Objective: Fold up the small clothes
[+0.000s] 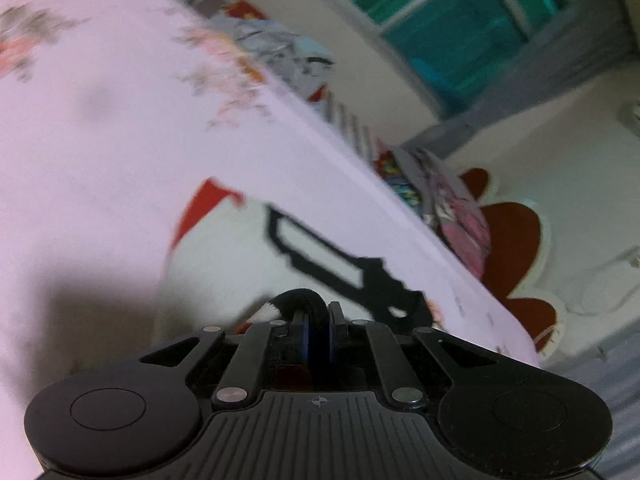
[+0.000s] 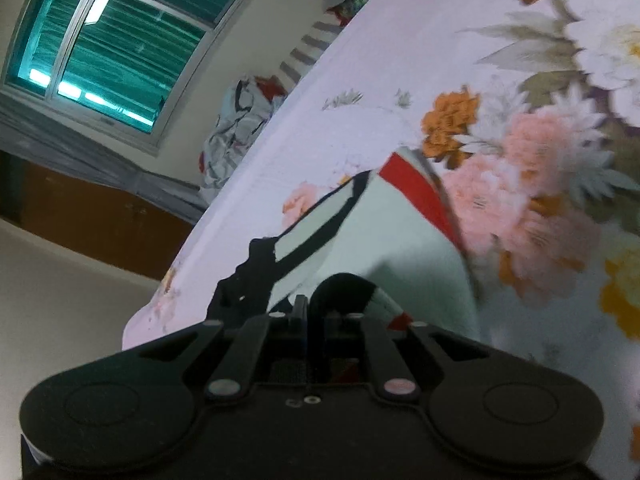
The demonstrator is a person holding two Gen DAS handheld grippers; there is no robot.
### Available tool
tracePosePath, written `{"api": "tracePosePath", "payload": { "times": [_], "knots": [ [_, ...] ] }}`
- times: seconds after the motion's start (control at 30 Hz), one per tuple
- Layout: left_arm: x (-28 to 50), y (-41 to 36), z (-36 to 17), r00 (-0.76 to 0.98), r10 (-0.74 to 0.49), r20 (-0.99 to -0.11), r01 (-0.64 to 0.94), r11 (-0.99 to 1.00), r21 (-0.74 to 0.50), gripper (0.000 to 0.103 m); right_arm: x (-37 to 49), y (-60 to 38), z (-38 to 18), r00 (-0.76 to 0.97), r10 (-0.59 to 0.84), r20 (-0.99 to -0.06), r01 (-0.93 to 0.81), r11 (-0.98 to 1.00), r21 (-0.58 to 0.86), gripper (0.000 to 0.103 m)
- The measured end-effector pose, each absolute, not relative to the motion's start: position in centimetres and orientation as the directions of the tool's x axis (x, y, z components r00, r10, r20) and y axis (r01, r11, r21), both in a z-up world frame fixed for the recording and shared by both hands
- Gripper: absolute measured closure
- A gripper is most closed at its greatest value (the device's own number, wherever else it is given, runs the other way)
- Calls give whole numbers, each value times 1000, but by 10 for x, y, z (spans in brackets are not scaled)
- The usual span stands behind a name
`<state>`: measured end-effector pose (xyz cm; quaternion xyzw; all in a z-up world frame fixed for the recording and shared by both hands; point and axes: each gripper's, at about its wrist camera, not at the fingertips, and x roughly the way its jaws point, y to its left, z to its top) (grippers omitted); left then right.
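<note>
A small white garment (image 1: pixel 224 256) with red trim and a bold black print lies on the pale floral bedsheet (image 1: pixel 100 128). My left gripper (image 1: pixel 318 320) is shut on its black-edged hem, which bunches up between the jaws. The same garment shows in the right wrist view (image 2: pixel 400 240), with its red band toward the far end. My right gripper (image 2: pixel 316 312) is shut on another part of the black-edged hem. Both views are tilted and blurred.
Loose clothes are heaped along the bed's far edge (image 1: pixel 280 52), (image 2: pixel 236 128). Further garments lie at the edge to the right (image 1: pixel 460 208). A dark red cushion (image 1: pixel 516 240) sits past the edge. A teal window (image 2: pixel 120 48) and a wooden cabinet (image 2: pixel 100 216) stand behind.
</note>
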<state>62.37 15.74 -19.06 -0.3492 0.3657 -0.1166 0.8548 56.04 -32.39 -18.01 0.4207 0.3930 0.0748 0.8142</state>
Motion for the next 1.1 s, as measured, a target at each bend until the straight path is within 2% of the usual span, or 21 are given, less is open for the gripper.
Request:
{"api": "tracePosePath", "payload": {
  "times": [0.03,0.07,0.1,0.13,0.17,0.27,0.33,0.4,0.5,0.53,0.6,0.63,0.7,0.73,0.77,0.93,1.1],
  "knots": [
    [629,156,-190,699,-476,-533,-37,721,-692,92,566,-323,-180,681,453,-575,203,638,743,74],
    [635,155,-189,699,-484,-527,-27,718,-695,71,572,-322,-180,691,443,-571,197,644,739,66],
    [639,153,-187,707,-478,-521,-16,725,-688,60,577,-322,-179,704,433,-563,194,645,739,63],
    [643,153,-184,721,-465,-514,-10,735,-678,43,581,-323,-178,720,425,-549,193,637,746,59],
    [645,152,-181,739,-441,-510,-9,750,-662,39,584,-325,-177,733,420,-534,193,625,756,57],
    [651,156,-173,751,-437,-495,9,756,-654,39,586,-330,-170,773,391,-499,182,617,766,57],
    [655,153,-169,737,-418,-531,31,806,-591,39,584,-328,-162,781,381,-494,151,653,742,57],
    [659,147,-170,706,-405,-581,66,854,-516,39,584,-318,-156,758,379,-531,101,735,670,57],
    [668,129,-174,662,-344,-666,121,926,-358,41,591,-292,-158,678,351,-646,13,873,488,57],
    [671,121,-176,643,-331,-691,145,938,-314,50,593,-279,-162,645,315,-696,-24,919,394,57],
    [674,105,-179,621,-285,-730,199,958,-204,54,595,-253,-171,604,214,-768,-95,976,197,59],
    [673,96,-179,625,-248,-740,229,965,-130,61,592,-240,-173,611,172,-772,-140,984,109,59],
    [670,83,-178,644,-190,-741,267,964,-14,82,589,-227,-174,631,113,-768,-175,985,1,63],
    [669,83,-177,648,-192,-737,273,962,-11,99,587,-223,-174,643,99,-760,-180,983,-25,76],
    [667,85,-174,649,-204,-733,271,962,-27,99,586,-221,-174,647,104,-756,-186,982,-24,95],
    [652,87,-161,721,-167,-673,231,973,6,99,578,-222,-167,700,106,-706,-172,985,-23,95],
    [652,90,-144,775,-170,-609,206,978,-11,99,579,-227,-152,764,106,-637,-166,985,-35,96]
  ]
}}
